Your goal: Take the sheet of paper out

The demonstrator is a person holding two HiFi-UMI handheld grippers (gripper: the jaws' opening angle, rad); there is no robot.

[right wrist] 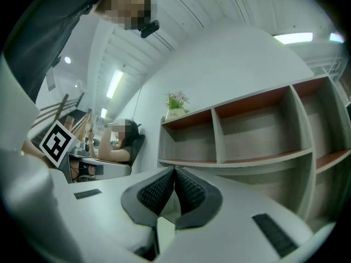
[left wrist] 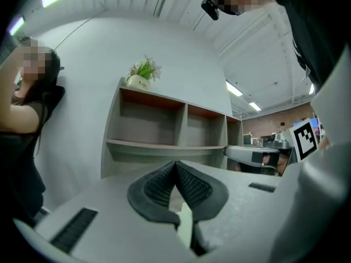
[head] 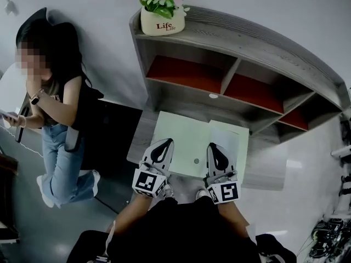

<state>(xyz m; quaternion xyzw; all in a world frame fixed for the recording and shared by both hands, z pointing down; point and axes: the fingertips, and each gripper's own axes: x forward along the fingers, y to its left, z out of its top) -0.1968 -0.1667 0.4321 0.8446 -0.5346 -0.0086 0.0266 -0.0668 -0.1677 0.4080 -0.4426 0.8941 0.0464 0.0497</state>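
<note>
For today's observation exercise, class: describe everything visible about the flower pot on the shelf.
The flower pot is white, ceramic by its look, printed "Life" in dark letters. It holds pink flowers and green leaves. It stands upright on top of the grey shelf unit, at its left end, by the white wall.

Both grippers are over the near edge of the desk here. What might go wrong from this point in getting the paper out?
1. The left gripper and right gripper are both shut, apparently on nothing, and the white sheet of paper lies flat on the pale green mat. A pinch at its edge may crumple it or just skid it.
2. The sheet overlaps the mat, so the mat might be caught and dragged along.
</note>
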